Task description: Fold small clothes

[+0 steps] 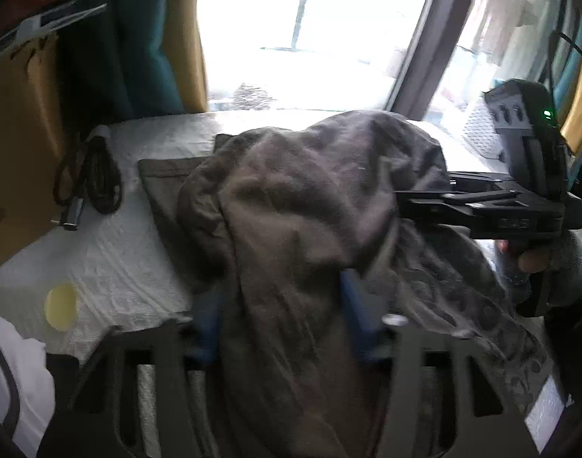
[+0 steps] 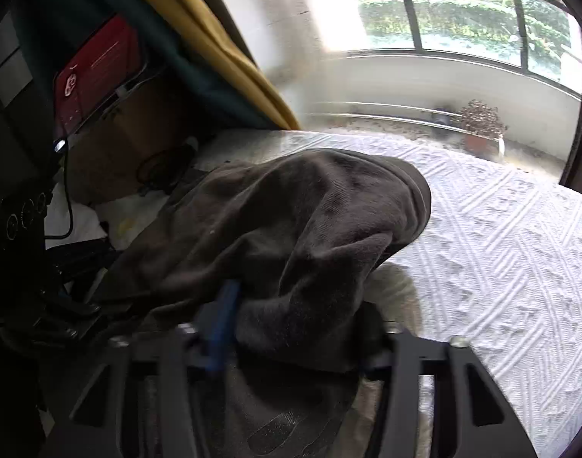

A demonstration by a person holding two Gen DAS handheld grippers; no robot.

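- Left wrist view shows a dark brown garment bunched and draped over the white textured cloth covering the work surface, with part of it lying flat toward the far left.
- Garment is lifted at two points, one per gripper; judged, this is to carry an edge across for a fold.
- Left gripper: jaws partly closed, blue pads pressing a gathered ridge of the fabric from both sides. Clamped on the garment.
- Right gripper: jaws likewise partly closed on a thick fold of the same garment; one blue pad visible against the cloth, the other hidden beneath it. The left wrist view confirms its fingers buried in the fabric at the right side.
- Person's hand holds the right gripper's handle.
- Black cable lies coiled at the far left, well apart from the garment; no interference expected.
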